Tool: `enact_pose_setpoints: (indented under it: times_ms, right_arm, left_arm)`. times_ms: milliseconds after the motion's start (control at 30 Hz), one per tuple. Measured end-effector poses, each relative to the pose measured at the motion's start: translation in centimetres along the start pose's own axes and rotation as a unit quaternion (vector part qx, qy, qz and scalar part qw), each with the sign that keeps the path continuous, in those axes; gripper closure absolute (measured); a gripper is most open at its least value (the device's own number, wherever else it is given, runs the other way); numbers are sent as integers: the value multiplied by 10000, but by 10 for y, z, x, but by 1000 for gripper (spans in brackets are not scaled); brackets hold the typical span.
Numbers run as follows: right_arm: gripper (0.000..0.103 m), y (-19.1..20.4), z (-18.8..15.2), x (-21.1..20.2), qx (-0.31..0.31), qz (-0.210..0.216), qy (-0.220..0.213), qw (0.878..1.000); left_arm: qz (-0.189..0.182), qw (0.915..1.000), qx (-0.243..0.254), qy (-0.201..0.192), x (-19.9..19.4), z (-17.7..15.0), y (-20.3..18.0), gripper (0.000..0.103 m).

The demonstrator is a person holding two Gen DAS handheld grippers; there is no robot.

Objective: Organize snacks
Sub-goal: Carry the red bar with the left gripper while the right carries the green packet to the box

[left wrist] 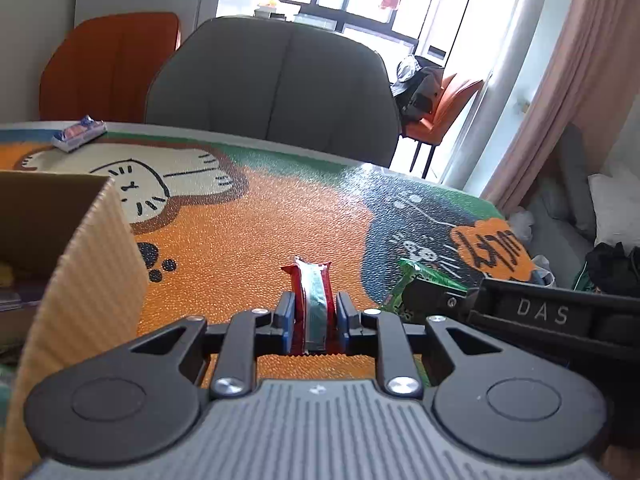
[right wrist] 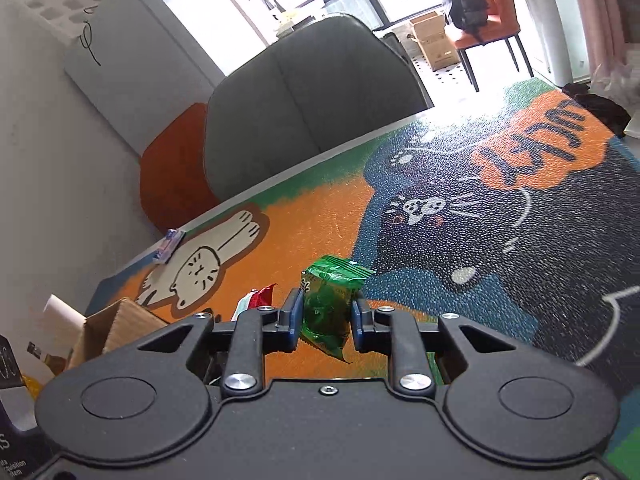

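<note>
My left gripper (left wrist: 314,312) is shut on a red snack packet (left wrist: 314,300) with a pale green stripe, held on edge above the orange part of the cartoon mat (left wrist: 248,220). My right gripper (right wrist: 326,312) is shut on a green snack packet (right wrist: 330,300), lifted over the mat (right wrist: 312,216). The red packet (right wrist: 256,300) shows just left of the right gripper. The green packet (left wrist: 416,280) and the right gripper's body show at the right of the left wrist view. An open cardboard box (left wrist: 80,248) stands at the left. A small blue and pink packet (left wrist: 79,133) lies at the mat's far left edge.
A grey chair (left wrist: 276,80) and an orange chair (left wrist: 108,64) stand behind the table's far edge. The cardboard box (right wrist: 116,328) sits left of both grippers, with a dark carton (right wrist: 12,400) beside it. Another orange chair (left wrist: 444,112) with clothes stands by the window.
</note>
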State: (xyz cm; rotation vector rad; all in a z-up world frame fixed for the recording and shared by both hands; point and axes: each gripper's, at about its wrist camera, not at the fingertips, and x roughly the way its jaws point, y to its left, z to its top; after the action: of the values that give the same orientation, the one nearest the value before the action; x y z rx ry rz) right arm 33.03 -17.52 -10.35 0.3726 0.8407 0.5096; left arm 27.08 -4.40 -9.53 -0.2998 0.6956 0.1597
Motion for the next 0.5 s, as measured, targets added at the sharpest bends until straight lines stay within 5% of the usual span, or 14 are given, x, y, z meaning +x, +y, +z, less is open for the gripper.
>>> enact_pose_setpoints:
  times_ms: [500]
  right_arm:
    - [80,38,-11,-50,-196,200,-332,9991]
  left_arm:
    - [-69,9990,57,-441,-75,2,5,82]
